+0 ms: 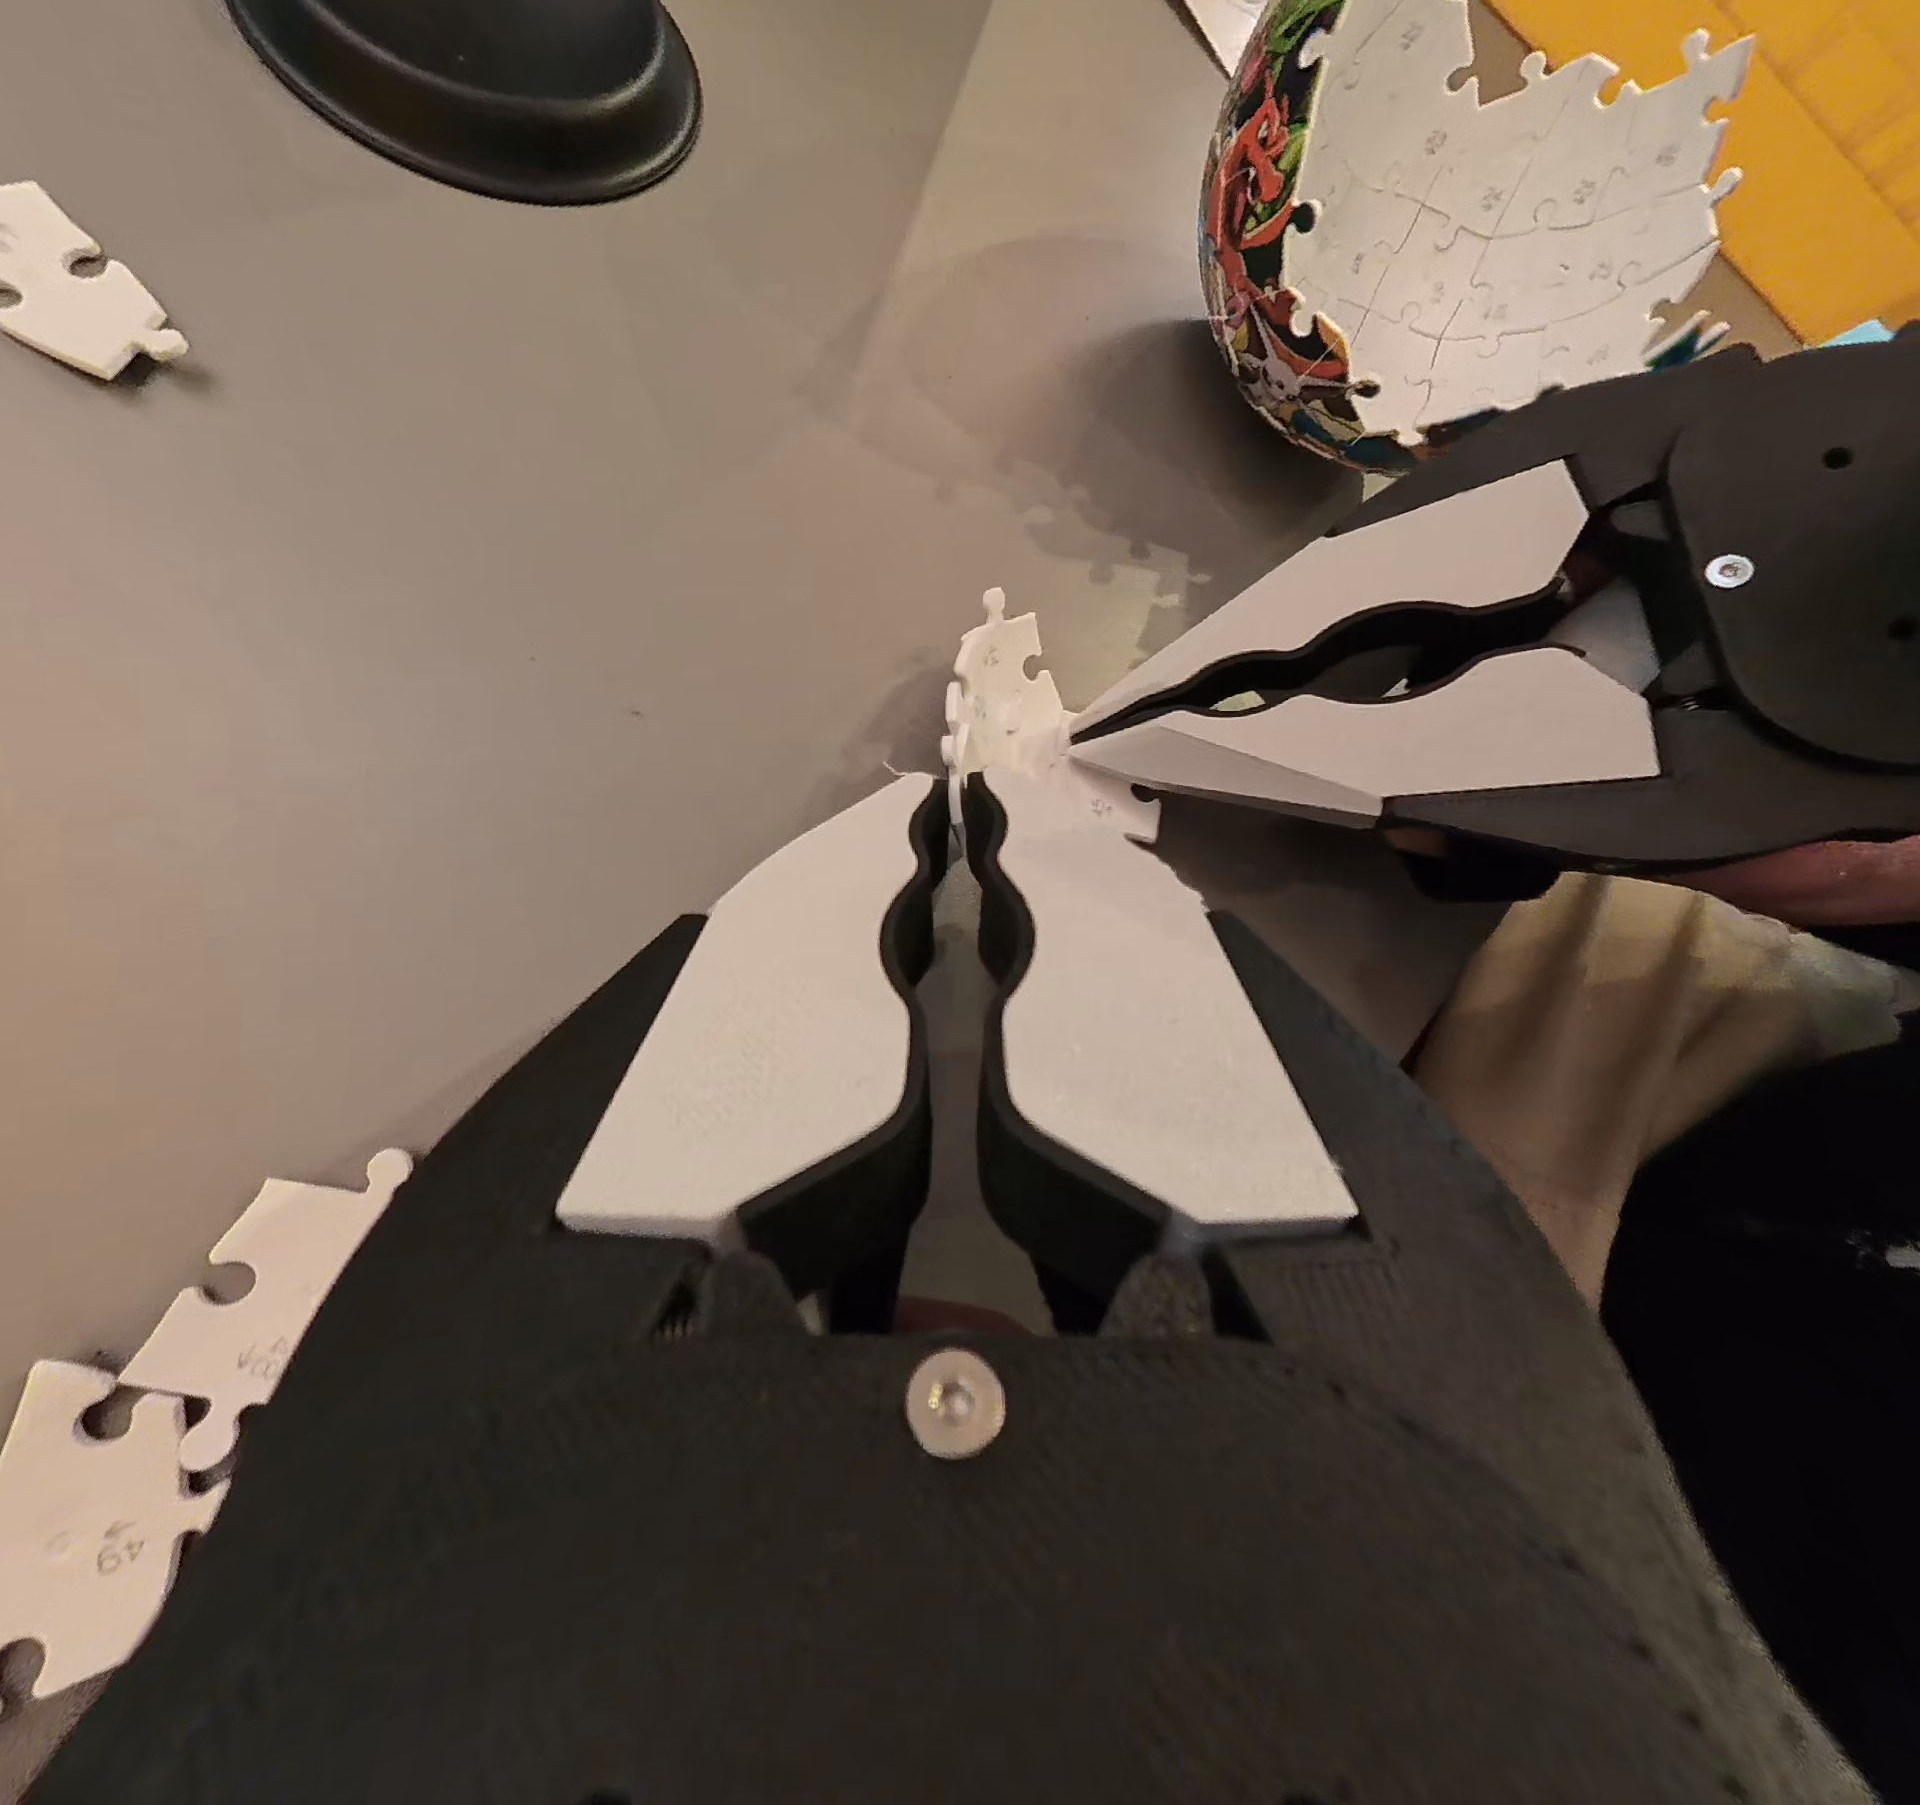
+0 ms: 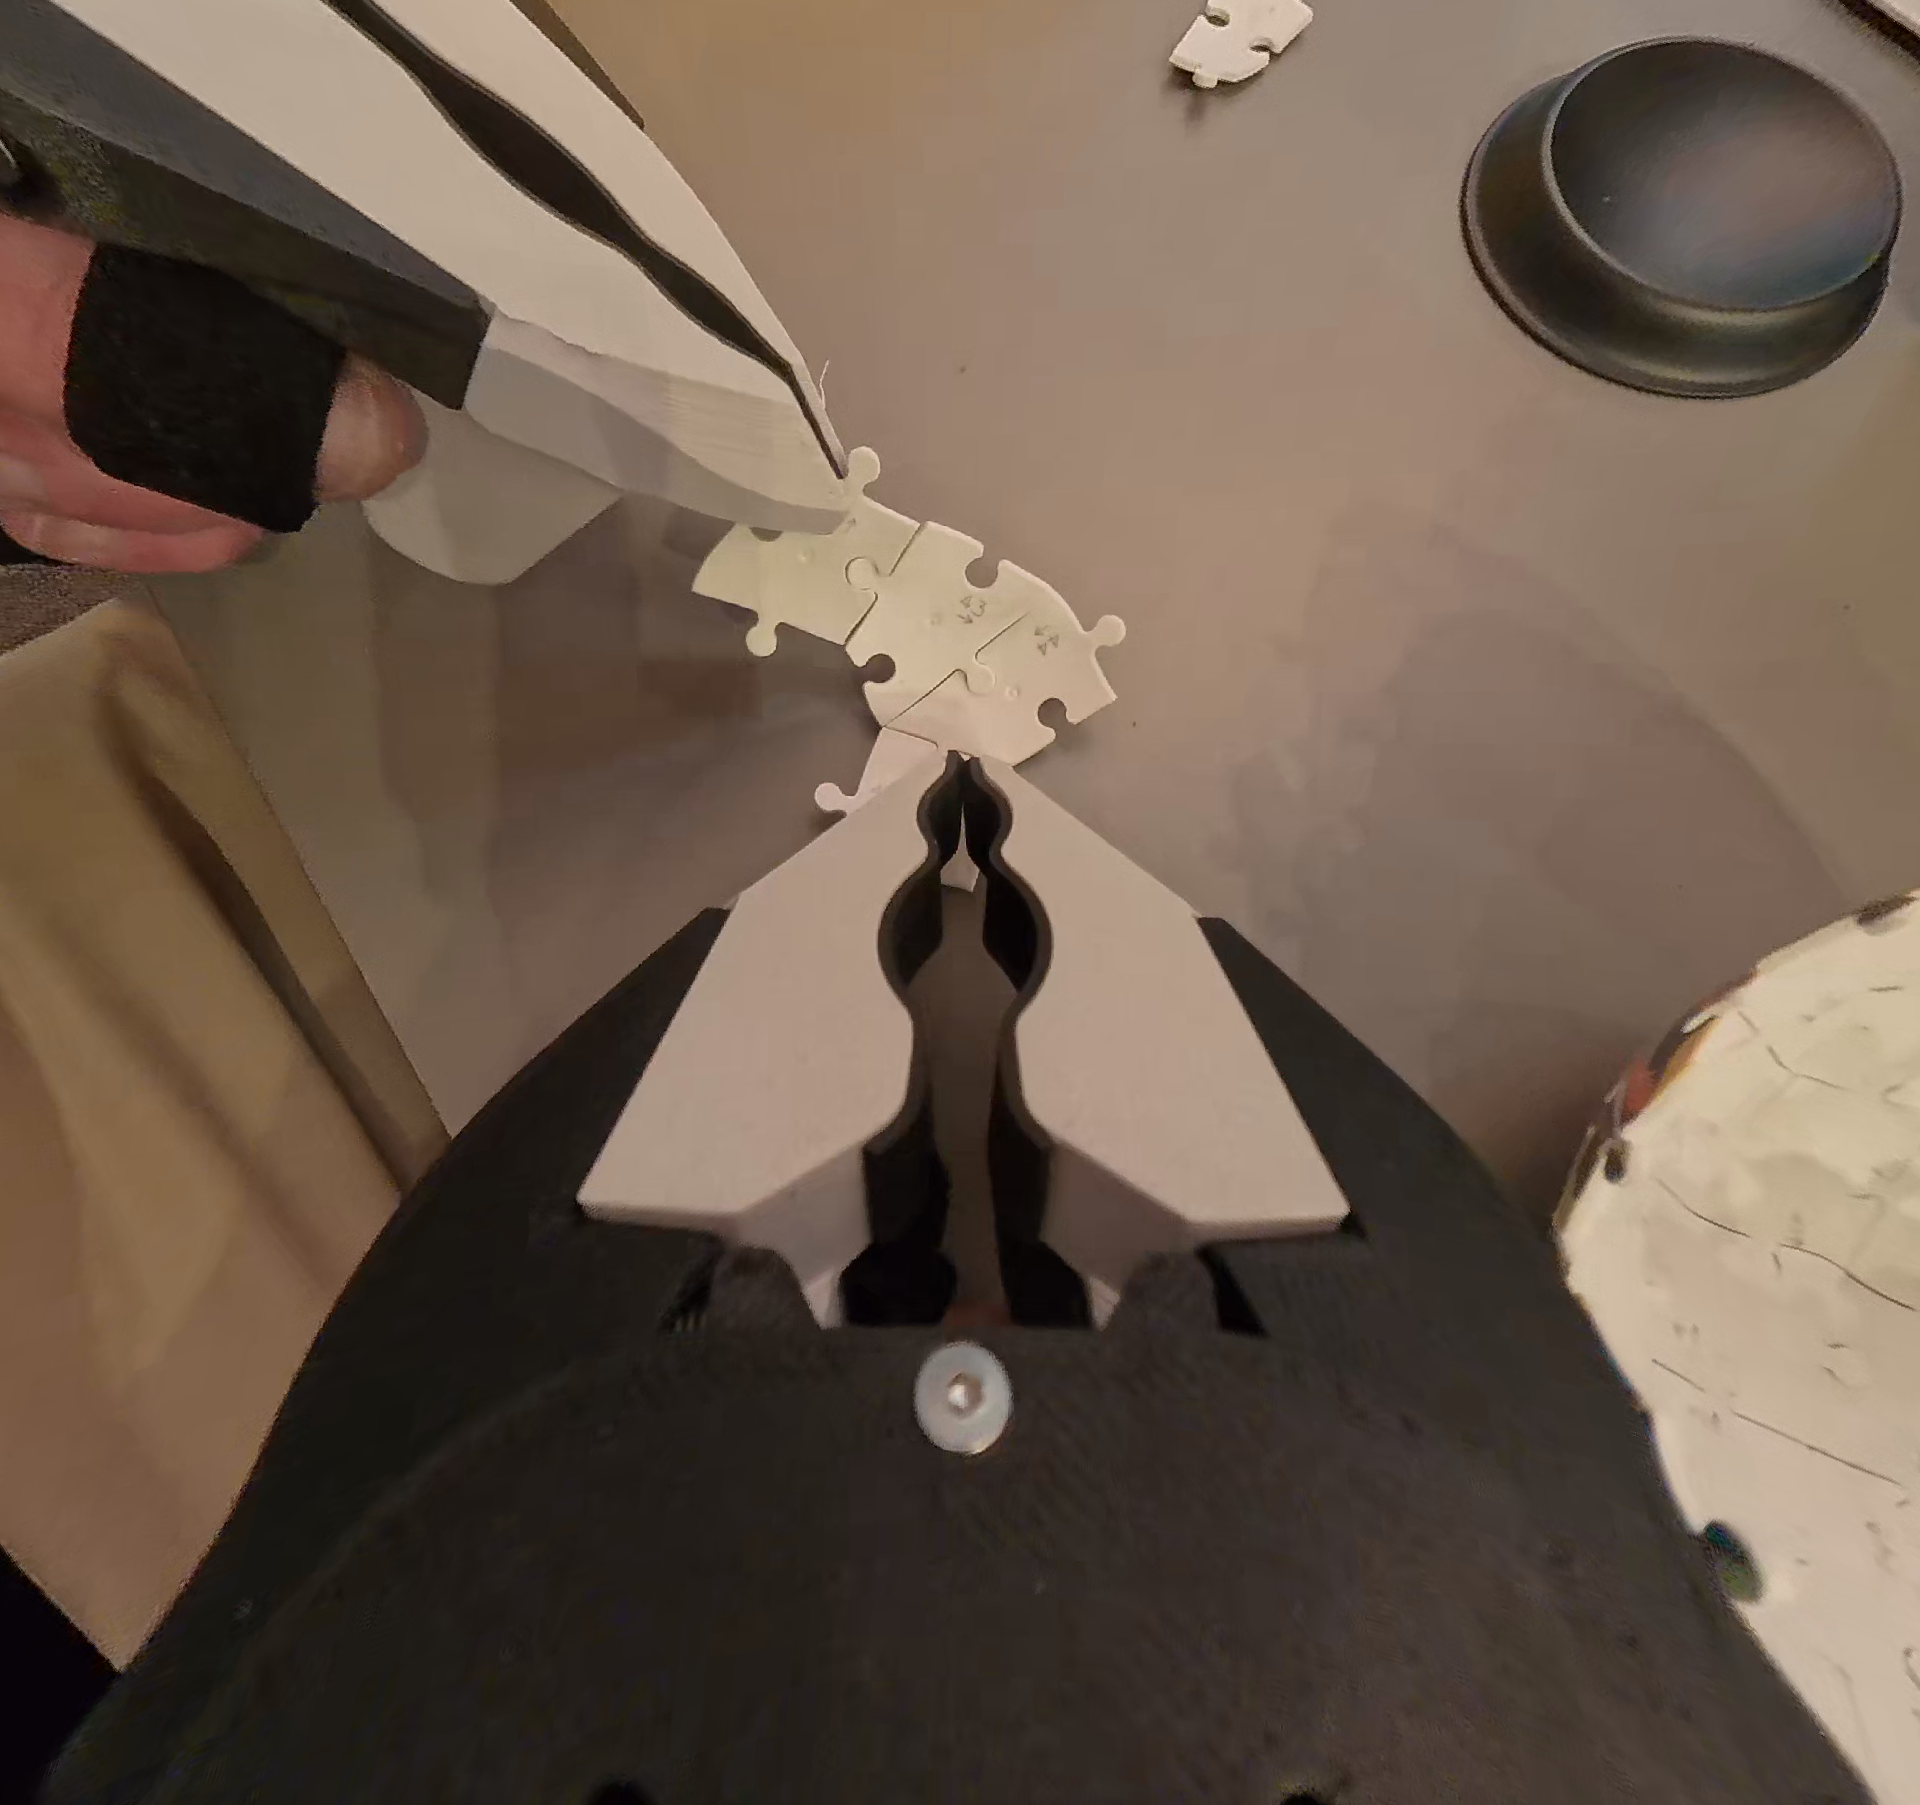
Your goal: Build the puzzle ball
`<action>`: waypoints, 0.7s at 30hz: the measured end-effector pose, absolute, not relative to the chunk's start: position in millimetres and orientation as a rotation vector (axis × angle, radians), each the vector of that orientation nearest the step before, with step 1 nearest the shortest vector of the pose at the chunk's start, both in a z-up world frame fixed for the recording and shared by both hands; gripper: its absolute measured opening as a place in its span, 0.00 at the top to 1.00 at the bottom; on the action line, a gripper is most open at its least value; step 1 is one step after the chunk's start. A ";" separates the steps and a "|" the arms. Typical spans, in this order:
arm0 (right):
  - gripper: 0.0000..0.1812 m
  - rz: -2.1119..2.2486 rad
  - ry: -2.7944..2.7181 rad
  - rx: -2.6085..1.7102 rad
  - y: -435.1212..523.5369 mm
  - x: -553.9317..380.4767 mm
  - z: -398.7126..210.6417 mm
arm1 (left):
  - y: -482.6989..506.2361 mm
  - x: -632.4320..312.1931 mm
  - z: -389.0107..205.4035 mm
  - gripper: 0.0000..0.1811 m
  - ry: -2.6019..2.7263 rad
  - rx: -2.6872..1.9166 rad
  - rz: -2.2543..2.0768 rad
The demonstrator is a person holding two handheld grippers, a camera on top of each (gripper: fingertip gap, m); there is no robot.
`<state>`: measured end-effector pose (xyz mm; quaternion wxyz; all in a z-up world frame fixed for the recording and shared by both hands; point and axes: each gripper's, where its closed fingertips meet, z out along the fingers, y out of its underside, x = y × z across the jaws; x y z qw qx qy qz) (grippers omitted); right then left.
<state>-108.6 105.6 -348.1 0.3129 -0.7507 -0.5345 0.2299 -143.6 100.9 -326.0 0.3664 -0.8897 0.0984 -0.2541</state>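
Observation:
A short strip of several joined white puzzle pieces [image 2: 935,628], blank side up, hangs above the grey table between both grippers. My left gripper [image 1: 964,794] is shut on one end of the strip [image 1: 1000,690]; it also shows in the right wrist view [image 2: 844,493], coming in from the upper left. My right gripper [image 2: 961,768] is shut on the other end; it also shows in the left wrist view [image 1: 1070,739], coming in from the right. The half-built puzzle ball [image 1: 1434,228], colourful outside and white inside, lies open on the table behind the right gripper [image 2: 1766,1236].
A black round stand [image 1: 457,41] [image 2: 1683,217] sits farther back on the table. Loose white pieces lie at the left [image 1: 73,280], the lower left [image 1: 156,1392] and far off [image 2: 1242,20]. A yellow box [image 1: 1766,62] stands behind the ball. The table's front edge is close below the grippers. The left gripper's tips are roughly 5 centimeters from the right gripper's. Between my right fingertips and the half-built puzzle ball [image 1: 1434,228] there is roughly 20 centimeters.

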 end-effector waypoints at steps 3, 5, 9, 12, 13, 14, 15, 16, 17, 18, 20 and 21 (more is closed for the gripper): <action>1.00 0.609 -1.412 -1.980 105.9 -109.1 -348.1 | 100.1 -144.1 -326.8 0.98 0.235 -2.296 -0.669; 1.00 0.606 -1.406 -1.970 106.0 -109.1 -347.9 | 98.8 -144.1 -327.4 0.98 0.215 -2.304 -0.679; 1.00 0.596 -1.402 -1.962 106.9 -108.7 -347.8 | 94.0 -144.5 -328.5 0.97 0.191 -2.322 -0.683; 1.00 0.591 -1.406 -1.957 107.1 -108.7 -347.8 | 92.7 -146.5 -329.2 0.95 0.169 -2.332 -0.696; 1.00 0.590 -1.407 -1.955 107.0 -108.8 -347.7 | 91.7 -146.5 -330.8 0.94 0.168 -2.342 -0.702; 1.00 0.591 -1.410 -1.952 106.7 -109.0 -347.7 | 91.5 -146.9 -331.9 0.93 0.161 -2.350 -0.705; 1.00 0.591 -1.415 -1.948 106.3 -109.3 -347.5 | 91.4 -147.1 -333.1 0.93 0.156 -2.358 -0.706; 1.00 0.588 -1.419 -1.942 105.9 -109.6 -347.4 | 91.0 -147.5 -335.3 0.93 0.154 -2.373 -0.700; 1.00 0.584 -1.424 -1.940 105.5 -109.7 -347.8 | 90.8 -148.1 -337.5 0.93 0.156 -2.385 -0.691; 1.00 0.584 -1.428 -1.936 105.1 -110.3 -347.7 | 91.5 -149.2 -338.7 0.93 0.154 -2.392 -0.678; 1.00 0.584 -1.433 -1.926 104.6 -111.5 -347.0 | 92.9 -151.1 -339.9 0.94 0.149 -2.403 -0.662; 1.00 0.585 -1.435 -1.921 104.5 -112.4 -346.4 | 93.1 -152.7 -341.4 0.94 0.151 -2.413 -0.643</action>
